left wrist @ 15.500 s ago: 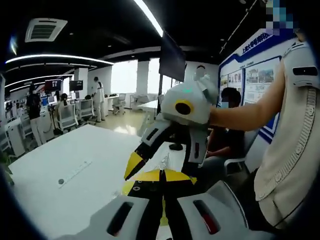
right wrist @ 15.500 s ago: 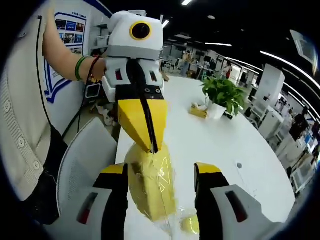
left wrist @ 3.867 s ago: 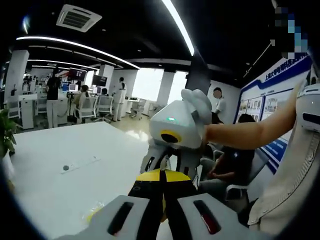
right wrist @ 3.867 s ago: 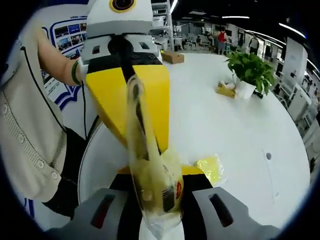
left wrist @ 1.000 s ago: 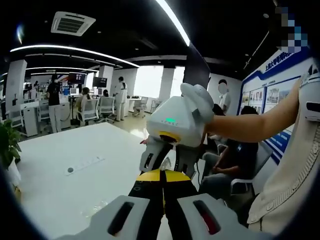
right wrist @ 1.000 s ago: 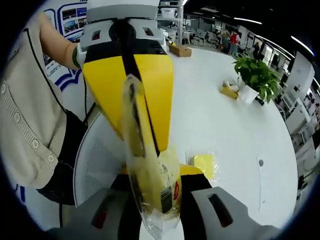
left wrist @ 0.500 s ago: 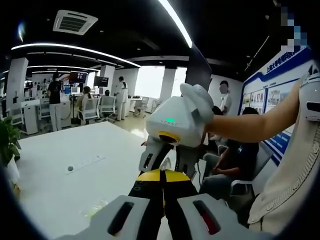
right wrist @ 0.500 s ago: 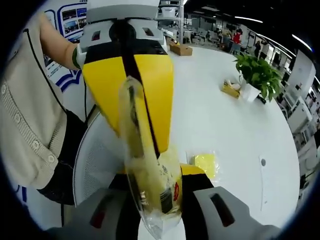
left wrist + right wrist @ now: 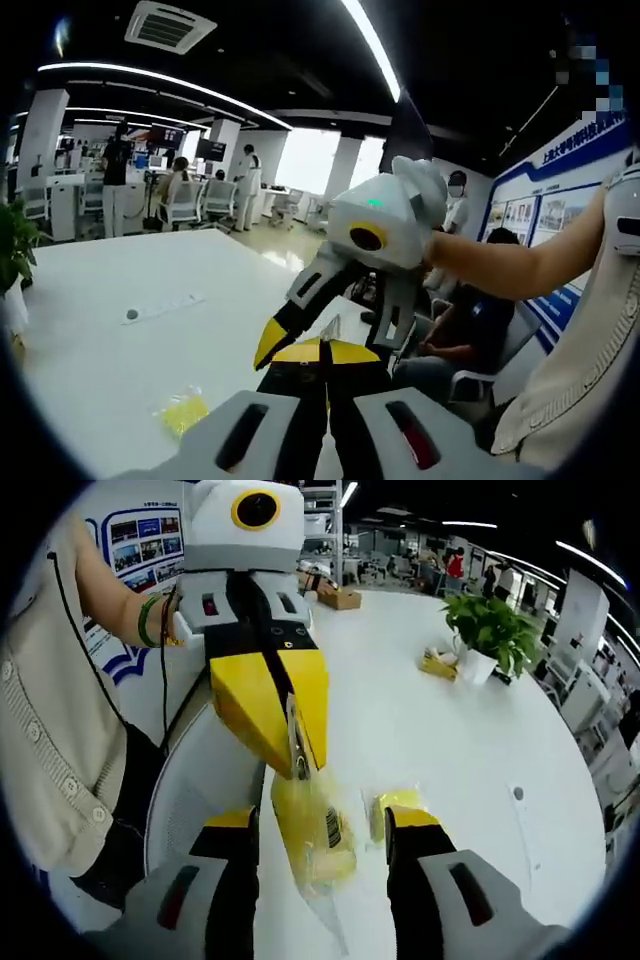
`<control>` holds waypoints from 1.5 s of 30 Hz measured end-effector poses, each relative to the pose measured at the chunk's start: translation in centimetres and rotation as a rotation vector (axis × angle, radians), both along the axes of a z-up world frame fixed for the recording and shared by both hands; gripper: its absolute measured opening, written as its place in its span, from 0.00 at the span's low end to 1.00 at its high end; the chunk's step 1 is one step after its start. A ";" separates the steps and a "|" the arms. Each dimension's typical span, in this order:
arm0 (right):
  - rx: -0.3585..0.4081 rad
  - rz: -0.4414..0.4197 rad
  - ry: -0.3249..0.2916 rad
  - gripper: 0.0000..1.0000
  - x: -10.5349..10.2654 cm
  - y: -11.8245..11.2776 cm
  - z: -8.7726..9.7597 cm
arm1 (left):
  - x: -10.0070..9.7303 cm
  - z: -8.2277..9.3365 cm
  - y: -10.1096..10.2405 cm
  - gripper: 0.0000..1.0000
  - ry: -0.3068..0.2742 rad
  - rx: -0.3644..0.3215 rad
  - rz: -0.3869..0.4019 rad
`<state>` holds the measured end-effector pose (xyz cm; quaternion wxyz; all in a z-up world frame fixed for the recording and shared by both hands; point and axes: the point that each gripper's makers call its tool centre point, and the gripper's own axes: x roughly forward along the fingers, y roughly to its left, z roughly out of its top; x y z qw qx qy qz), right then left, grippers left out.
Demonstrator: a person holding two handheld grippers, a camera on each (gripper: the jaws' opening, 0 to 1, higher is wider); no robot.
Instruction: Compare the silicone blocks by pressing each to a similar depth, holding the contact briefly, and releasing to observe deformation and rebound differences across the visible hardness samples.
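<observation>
Right gripper view: a bagged yellow silicone block [image 9: 318, 838] hangs above the white tabletop [image 9: 470, 740], its wrap pinched by the left gripper [image 9: 296, 765]; the right gripper [image 9: 320, 832] stands spread around it, apparently just released. Next: squeezing the second bagged block [image 9: 398, 805].

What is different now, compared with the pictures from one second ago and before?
The right gripper has opened and let go of the bagged yellow block, which it clamped a second ago. The left gripper stays shut on the bag's top, so the block hangs from it. The second yellow block stays lying on the white table.
</observation>
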<state>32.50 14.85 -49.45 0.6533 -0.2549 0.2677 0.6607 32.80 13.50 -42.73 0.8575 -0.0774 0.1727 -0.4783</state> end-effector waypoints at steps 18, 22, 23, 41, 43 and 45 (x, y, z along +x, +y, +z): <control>0.345 -0.568 0.002 0.62 -4.1 -13.5 -0.2 | 3.2 -6.9 -6.3 0.00 0.189 -0.082 -0.015; 0.360 -0.670 0.032 0.61 -5.6 -16.2 -1.4 | 4.4 -8.9 -8.4 0.00 0.230 -0.111 -0.007; 0.355 -0.711 0.043 0.60 -5.9 -17.1 -2.0 | 4.6 -9.4 -9.0 0.00 0.251 -0.128 -0.005; 0.300 -0.886 0.123 0.57 -6.5 -21.0 -4.6 | 14.8 -19.8 -9.5 0.00 0.578 -0.464 0.319; 0.293 -0.885 0.128 0.57 -6.4 -20.8 -4.8 | 15.5 -20.5 -8.8 0.00 0.573 -0.460 0.343; 0.277 -0.885 0.136 0.57 -6.2 -20.8 -5.2 | 16.3 -21.5 -8.0 0.00 0.596 -0.465 0.371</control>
